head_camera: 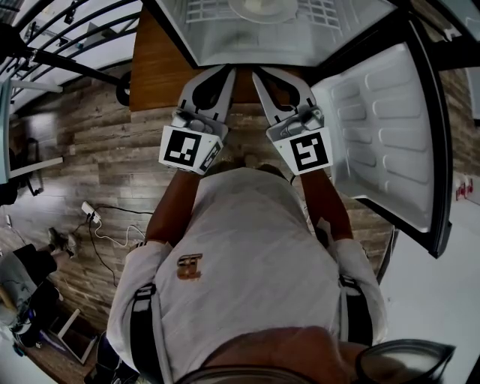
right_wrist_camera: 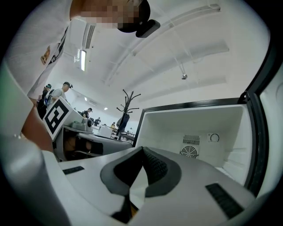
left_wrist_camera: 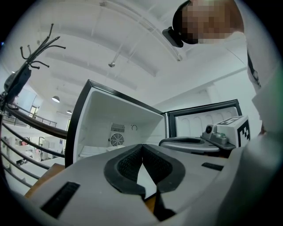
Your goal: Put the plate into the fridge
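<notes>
The small fridge point(head_camera: 225, 34) stands open in front of me. A pale round plate point(head_camera: 262, 9) lies on its white wire shelf, cut off by the top of the head view. My left gripper point(head_camera: 225, 71) and right gripper point(head_camera: 261, 73) are held side by side just outside the fridge opening, both pointing at it. Each is shut, its pads meeting at the tips, and holds nothing. The left gripper view looks past the shut left gripper point(left_wrist_camera: 142, 146) into the white fridge interior point(left_wrist_camera: 117, 132). The right gripper point(right_wrist_camera: 142, 150) faces the same interior point(right_wrist_camera: 194, 132).
The fridge door point(head_camera: 390, 142) hangs open at the right, close to my right gripper. The fridge sits on a wooden top point(head_camera: 157, 67). Cables and a power strip point(head_camera: 94, 217) lie on the plank floor at the left. Railings point(head_camera: 60, 52) run at the far left.
</notes>
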Available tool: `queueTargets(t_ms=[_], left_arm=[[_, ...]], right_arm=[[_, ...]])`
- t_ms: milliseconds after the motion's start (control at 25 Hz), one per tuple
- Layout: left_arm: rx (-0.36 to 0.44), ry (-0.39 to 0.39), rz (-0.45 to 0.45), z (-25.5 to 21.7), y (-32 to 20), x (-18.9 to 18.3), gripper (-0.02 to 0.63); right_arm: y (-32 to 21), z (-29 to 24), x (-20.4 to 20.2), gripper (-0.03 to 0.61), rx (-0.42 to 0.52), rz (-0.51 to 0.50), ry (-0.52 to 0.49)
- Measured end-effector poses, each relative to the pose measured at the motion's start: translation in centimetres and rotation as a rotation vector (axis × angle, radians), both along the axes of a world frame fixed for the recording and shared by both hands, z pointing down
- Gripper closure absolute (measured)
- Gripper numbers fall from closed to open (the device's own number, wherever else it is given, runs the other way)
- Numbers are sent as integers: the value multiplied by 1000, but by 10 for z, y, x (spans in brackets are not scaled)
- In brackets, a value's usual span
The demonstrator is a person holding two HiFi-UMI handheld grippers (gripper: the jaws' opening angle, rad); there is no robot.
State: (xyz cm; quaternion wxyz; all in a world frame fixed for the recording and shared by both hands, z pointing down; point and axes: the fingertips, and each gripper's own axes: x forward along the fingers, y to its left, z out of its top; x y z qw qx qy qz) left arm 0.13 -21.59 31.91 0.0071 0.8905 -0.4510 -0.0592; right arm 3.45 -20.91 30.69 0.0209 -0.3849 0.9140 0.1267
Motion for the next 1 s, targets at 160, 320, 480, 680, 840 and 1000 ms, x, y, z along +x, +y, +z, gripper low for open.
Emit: queueTargets(t_ms=[160, 320, 480, 680, 840, 1000], left_arm=[[5, -6, -4, -1, 3, -1, 595], [12, -20, -3, -1, 6, 0, 595], [21, -25, 3, -2, 11, 2, 595], [22, -27, 8, -2, 13, 3, 595], [24, -29, 8, -1, 16, 3, 595], [21, -31, 7, -1, 18, 2, 595]], right_arm=[[3, 2, -1, 546, 9, 1, 19], [6, 5, -1, 546, 4, 4, 34], [10, 5, 0, 546, 6, 4, 33], [11, 6, 1, 546, -2, 2, 31], [14, 7, 0, 546, -1, -4, 24], [15, 6, -2, 546, -3, -8, 18]])
